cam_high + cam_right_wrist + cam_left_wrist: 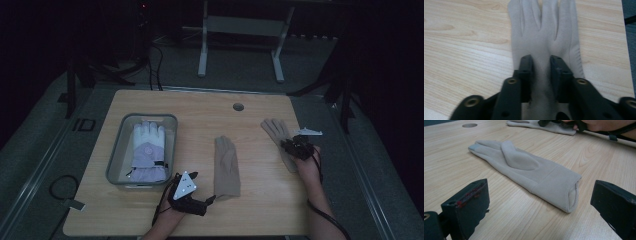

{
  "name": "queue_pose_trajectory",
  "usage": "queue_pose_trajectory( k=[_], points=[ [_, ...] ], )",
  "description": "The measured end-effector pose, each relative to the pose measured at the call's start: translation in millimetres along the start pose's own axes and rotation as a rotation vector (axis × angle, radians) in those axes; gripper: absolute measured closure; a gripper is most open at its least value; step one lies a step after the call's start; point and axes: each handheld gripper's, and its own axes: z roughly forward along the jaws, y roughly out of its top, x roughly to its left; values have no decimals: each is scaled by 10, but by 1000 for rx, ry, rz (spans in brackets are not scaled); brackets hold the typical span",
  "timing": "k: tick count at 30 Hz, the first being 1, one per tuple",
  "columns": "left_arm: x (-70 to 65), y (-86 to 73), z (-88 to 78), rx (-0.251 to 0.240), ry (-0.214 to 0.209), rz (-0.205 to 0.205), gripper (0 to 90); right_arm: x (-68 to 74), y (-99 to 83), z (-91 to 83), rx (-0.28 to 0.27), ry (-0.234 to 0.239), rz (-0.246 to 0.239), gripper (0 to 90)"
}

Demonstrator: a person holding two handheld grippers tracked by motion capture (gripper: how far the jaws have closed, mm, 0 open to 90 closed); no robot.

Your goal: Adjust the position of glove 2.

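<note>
Nearest the high view's camera, I am holding the left gripper [206, 201] at the table's [260, 210] near edge, its jaws released and standing wide either side of the cuff of the middle beige glove [524, 167], touching nothing; I am judging this a lined-up approach, so that the open cuff offers an edge to pinch. That glove is lying flat at the table's centre, fingers toward the far edge. Toward the right edge, I am clenching the right gripper [541, 66] on the second beige glove [544, 32], the jaws pinching a ridge of fabric at its palm, probably so it lifts in one piece. Near the left edge a grey tray [116, 159] is holding a white and lilac padded glove [146, 150].
</note>
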Motion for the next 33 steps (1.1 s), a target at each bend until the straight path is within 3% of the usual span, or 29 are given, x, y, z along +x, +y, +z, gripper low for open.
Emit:
queue_pose_trajectory(
  k=[2,8,11,17,23,27,33],
  points=[
    [-1,0,1,0,0,1,22,34,-6,-14,0,-15,10,775],
    [4,1,1,2,-2,-5,22,187,-25,-129,-26,-91,112,797],
    [1,2,1,2,-1,-5,22,281,-18,-268,-58,-101,168,797],
    [1,1,-2,0,3,-8,22,498,-12,-594,-132,-124,205,797],
    [-2,0,0,-1,4,-7,22,675,-106,-796,-126,-158,266,796],
    [1,-2,-6,-8,-1,-5,22,779,-271,-856,-126,-134,316,794],
    [-4,0,-2,-3,0,3,21,956,-474,-764,-65,-176,303,791]
  ],
)
